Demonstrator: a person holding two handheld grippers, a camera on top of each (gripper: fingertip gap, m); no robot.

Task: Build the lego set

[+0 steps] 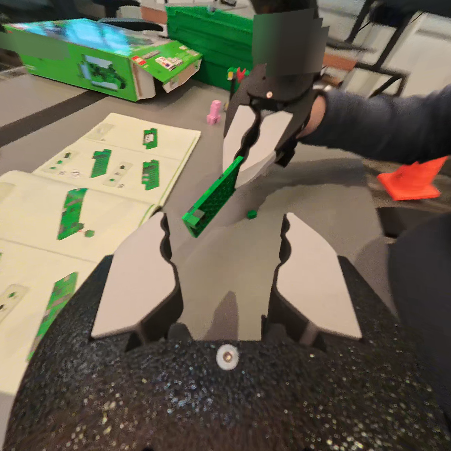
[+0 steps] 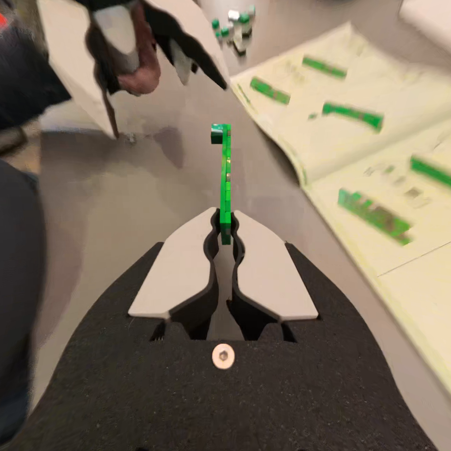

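Note:
My right gripper [image 2: 225, 214] is shut on one end of a long green lego plate assembly [image 2: 225, 180], held edge-on and off the grey table [image 2: 136, 195]. A small dark green brick sits at its far end. In the left wrist view the same plate [image 1: 212, 197] hangs from the right gripper [image 1: 240, 163] above the table. My left gripper [image 1: 224, 217] is open and empty, its fingers wide apart just short of the plate's lower end. A small round green stud [image 1: 251, 214] lies on the table beside it.
An open instruction booklet [image 1: 80, 195] lies at the left; it also shows in the right wrist view [image 2: 366, 151]. A green set box [image 1: 92, 63], a green bin [image 1: 214, 41], a pink figure [image 1: 214, 112] and an orange piece [image 1: 412, 180] stand around. Loose bricks [image 2: 234, 26] lie far off.

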